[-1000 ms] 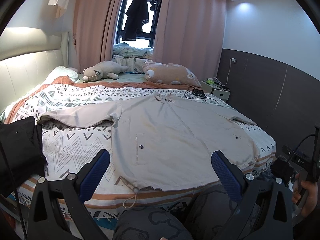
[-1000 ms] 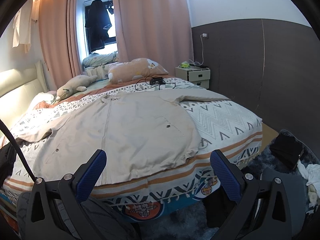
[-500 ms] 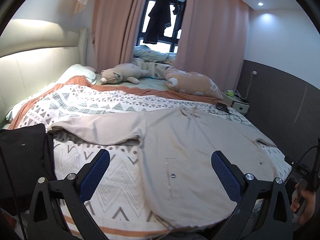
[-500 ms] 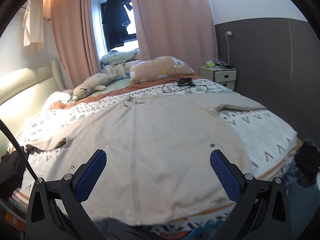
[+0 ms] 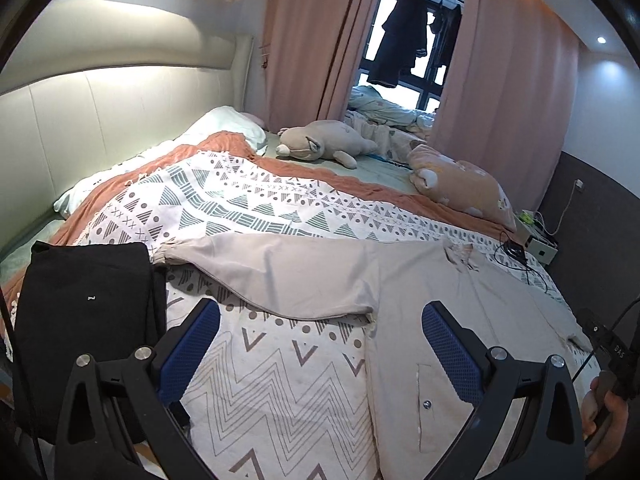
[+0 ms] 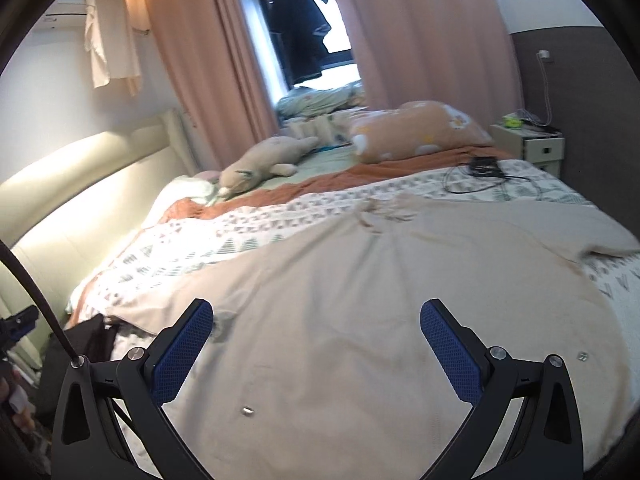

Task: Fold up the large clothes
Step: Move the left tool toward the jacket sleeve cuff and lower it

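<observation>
I am holding both grippers wide open over the bed's (image 5: 256, 392) near edge. The beige jacket (image 5: 460, 300) is lying flat, collar toward the far edge; its outstretched sleeve (image 5: 288, 276) is running leftward, probably nearer my left gripper (image 5: 320, 344) than my right gripper (image 6: 316, 344).

The left black two-finger gripper with blue textured pads (image 5: 320, 344) hangs with its jaws spread wide, nothing between the pads, both black fingers reaching forward and slightly downward from the bottom of the left wrist view. The right black two-finger gripper with blue textured pads (image 6: 316, 344) is likewise spread wide and holds nothing, its fingers angled forward in the same way. At the lower right edge of the left wrist view, the person's bare right hand (image 5: 600, 412) is partly visible, its fingers curled around a dark handle. Neither gripper's pads touch anything.
</observation>
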Tool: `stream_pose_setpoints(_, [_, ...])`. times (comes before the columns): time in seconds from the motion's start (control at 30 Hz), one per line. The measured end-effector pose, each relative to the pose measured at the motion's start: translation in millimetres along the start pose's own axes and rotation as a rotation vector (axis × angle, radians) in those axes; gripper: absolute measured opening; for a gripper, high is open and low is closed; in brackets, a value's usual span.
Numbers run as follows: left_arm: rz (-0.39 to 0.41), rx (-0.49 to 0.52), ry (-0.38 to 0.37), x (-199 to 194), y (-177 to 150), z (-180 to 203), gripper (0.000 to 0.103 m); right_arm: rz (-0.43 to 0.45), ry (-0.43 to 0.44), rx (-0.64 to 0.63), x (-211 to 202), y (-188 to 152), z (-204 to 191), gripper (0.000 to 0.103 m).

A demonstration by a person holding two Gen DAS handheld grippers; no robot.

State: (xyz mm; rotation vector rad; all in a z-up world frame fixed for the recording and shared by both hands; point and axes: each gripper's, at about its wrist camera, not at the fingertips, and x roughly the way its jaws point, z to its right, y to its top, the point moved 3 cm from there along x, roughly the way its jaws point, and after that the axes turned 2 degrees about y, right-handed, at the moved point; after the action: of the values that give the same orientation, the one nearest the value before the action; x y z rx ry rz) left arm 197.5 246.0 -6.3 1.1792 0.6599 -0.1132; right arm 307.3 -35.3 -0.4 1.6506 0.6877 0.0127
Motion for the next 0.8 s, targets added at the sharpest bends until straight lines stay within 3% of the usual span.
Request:
stream_pose_setpoints(0.33, [-0.047,-0.083,0.079,52,32,-43,0.103,-0.077,0.151,-0.053,97,51,-9,0.103])
stream_pose_setpoints(0.57, [-0.086,-0.137,0.121,102,41,-67,0.103,-0.133,0.166,-0.056,155,82,-15,0.103])
stream_pose_setpoints(0.7, [-0.152,-0.169,0.158,145,36,-83,0.103,-0.152,0.162,-0.030,187,76,5,0.103])
stream_pose_setpoints(0.8, [-0.210,-0.155,0.206,185,33,-94,0.103,-0.185,0.109,0.002,203,71,21,0.103])
